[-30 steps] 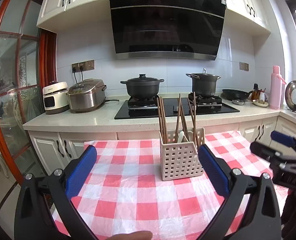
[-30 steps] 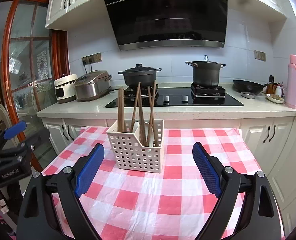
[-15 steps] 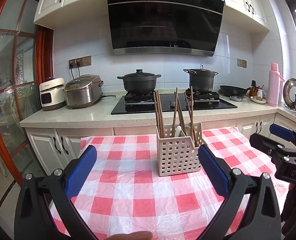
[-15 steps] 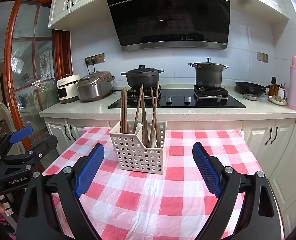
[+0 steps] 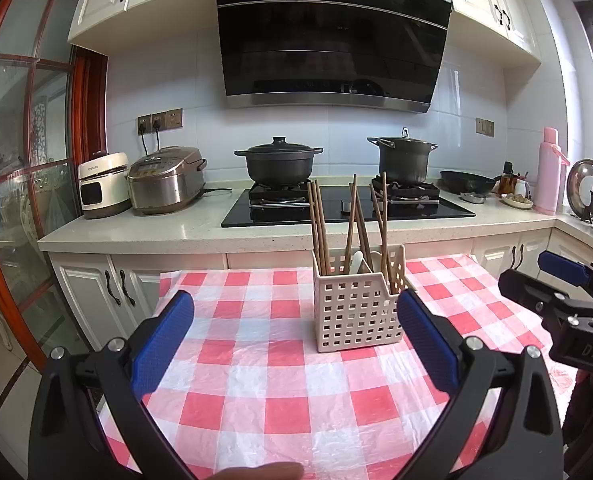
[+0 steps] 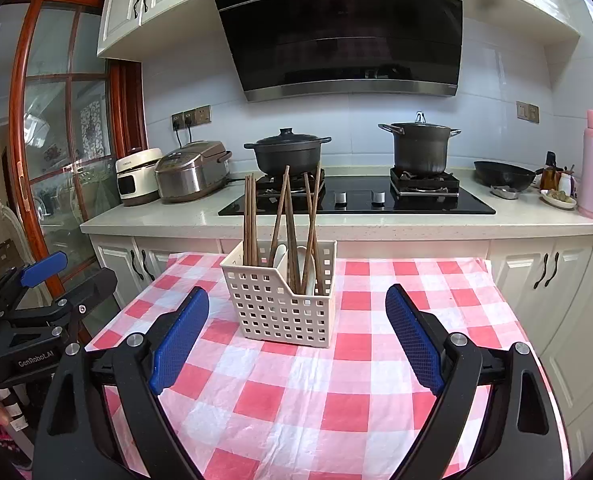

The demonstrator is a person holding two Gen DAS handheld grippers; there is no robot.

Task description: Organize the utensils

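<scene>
A perforated cream utensil basket stands upright on the checked desk, toward its far edge, holding wooden chopsticks and a white spoon. The left gripper and right gripper both hover over the near edge with jaws wide apart and nothing between them. Behind, a black pot sits on the stove.
</scene>
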